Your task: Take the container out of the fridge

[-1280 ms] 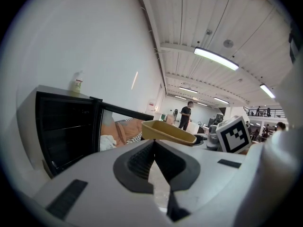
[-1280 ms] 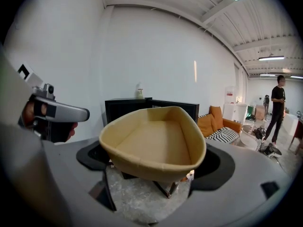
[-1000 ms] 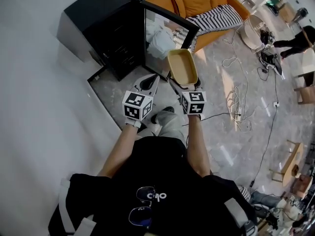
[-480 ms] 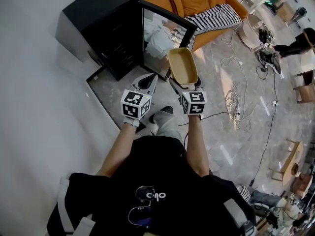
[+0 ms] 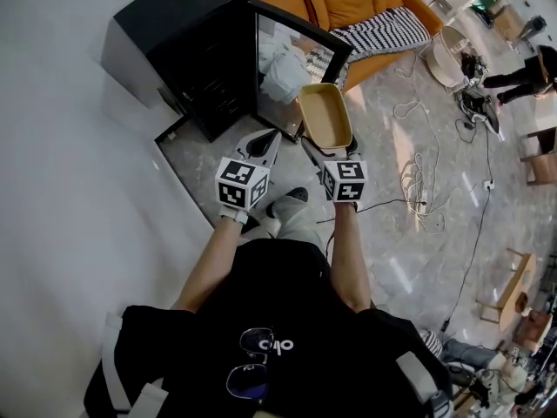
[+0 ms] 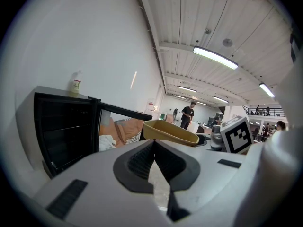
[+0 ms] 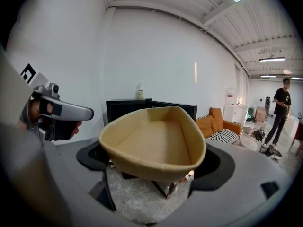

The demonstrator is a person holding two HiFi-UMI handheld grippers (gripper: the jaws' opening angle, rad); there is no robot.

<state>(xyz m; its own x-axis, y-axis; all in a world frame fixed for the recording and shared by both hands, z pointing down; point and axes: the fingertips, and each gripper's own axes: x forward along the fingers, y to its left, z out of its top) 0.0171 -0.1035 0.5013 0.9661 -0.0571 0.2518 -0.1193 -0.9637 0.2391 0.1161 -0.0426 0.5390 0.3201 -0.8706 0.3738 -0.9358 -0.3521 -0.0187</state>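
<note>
Grasping the near end of the container (image 5: 325, 116), the right tool (image 5: 331, 152) is clenched on its wall, and the tan, open-topped tray extends away from the tool toward the fridge (image 5: 187, 55). In the right gripper view the container (image 7: 156, 141) sits between the two jaws of the right tool (image 7: 156, 171), roughly level, with its rim facing up.

Container position: outside the fridge cabinet, held in the air in front of the fridge's open door (image 5: 291, 59), above the marble floor (image 5: 209, 159).

The left tool (image 5: 268, 142) is beside the right tool, on the side nearer the fridge cabinet, and points toward the fridge. In the left gripper view the jaws of the left tool (image 6: 154, 143) meet at their tips with nothing between them. The same view shows the container (image 6: 170, 132) to the right of the fridge door (image 6: 120, 126).

Fridge: black cabinet against the white wall, dark shelves visible inside (image 6: 61, 126), glass-fronted door swung outward. A small bottle (image 6: 75, 83) stands on top of the fridge.

Beyond the fridge door is an orange sofa (image 5: 365, 3) with a striped cover. Cables (image 5: 418, 172) lie on the floor on the far side of the door from the fridge cabinet. A person (image 7: 282, 110) stands well away from the fridge.
</note>
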